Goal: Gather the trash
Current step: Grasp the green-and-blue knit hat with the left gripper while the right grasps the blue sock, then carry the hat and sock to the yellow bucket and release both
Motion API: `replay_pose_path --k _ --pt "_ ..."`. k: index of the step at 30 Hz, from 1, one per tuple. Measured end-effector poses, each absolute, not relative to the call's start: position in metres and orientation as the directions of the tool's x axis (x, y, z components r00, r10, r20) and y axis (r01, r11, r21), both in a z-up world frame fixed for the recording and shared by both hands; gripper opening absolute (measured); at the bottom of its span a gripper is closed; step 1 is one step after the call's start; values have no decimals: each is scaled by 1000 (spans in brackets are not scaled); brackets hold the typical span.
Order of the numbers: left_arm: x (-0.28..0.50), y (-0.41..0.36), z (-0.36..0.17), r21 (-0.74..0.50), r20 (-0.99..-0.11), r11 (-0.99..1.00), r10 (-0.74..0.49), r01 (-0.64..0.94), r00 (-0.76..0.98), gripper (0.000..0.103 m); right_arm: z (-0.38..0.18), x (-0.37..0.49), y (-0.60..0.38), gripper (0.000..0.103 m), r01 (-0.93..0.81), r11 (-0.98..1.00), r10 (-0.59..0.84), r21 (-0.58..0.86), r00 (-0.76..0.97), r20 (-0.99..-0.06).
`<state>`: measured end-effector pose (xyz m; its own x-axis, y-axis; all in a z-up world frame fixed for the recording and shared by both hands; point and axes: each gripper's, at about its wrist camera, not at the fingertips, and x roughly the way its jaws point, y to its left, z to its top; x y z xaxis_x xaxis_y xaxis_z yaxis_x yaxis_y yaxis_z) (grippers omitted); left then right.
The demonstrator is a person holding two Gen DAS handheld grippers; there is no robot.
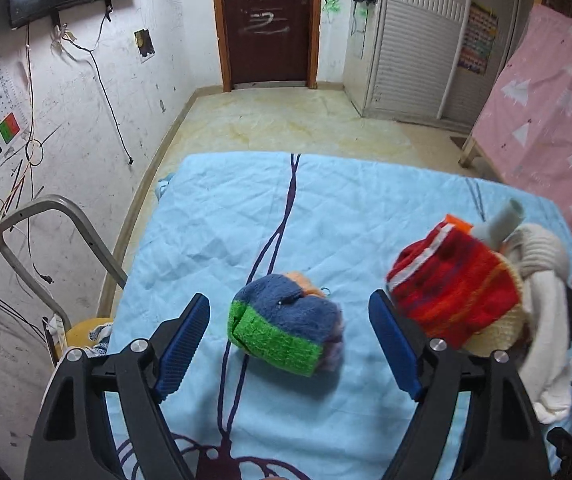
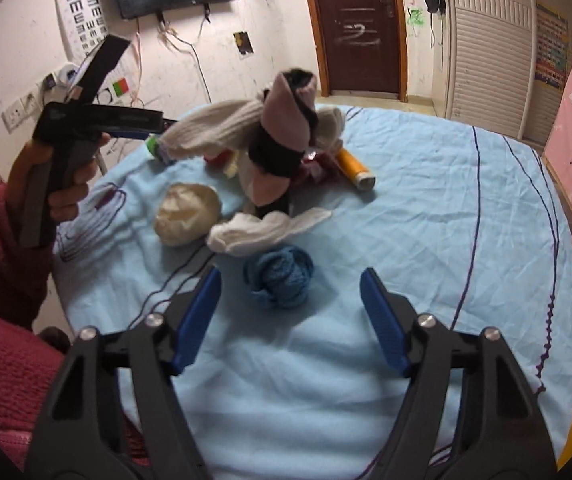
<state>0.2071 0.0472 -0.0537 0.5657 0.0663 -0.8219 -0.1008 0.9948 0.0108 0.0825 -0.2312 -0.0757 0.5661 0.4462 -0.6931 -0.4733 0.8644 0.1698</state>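
Over the blue bedsheet [image 1: 365, 208], the left gripper [image 1: 289, 312] hangs spread with the blue-and-green sock ball [image 1: 286, 320] lying untouched between its jaws, while the right gripper [image 2: 290, 286] gapes empty around a blue sock ball [image 2: 280, 276].

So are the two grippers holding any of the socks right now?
No. The left gripper is open around the blue and green sock ball without touching it, and the right gripper is open just short of the blue sock ball.

Red knit bundle [image 1: 453, 288] perhaps motion-blurred
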Motion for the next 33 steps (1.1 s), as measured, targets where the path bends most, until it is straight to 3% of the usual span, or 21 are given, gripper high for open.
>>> replay_pose_path --k 8,11,13,16,33 --pt "220 47 -73 23 -835 994 78 -108 545 71 -80 84 -218 53 -500 855 434 134 553 -711" --pt "222 53 -81 23 -836 993 81 -113 542 55 -83 85 -216 44 -493 860 426 130 553 -716" --pt "219 53 -80 24 -831 993 83 -114 550 40 -83 85 -217 31 -487 863 423 132 557 -715" --pt "215 54 -77 12 -828 992 78 -122 555 30 -83 83 -219 26 -477 868 423 140 561 -711" --pt "171 21 -12 -32 -743 998 13 -55 670 29 -54 68 -274 26 -373 919 366 130 682 -634"
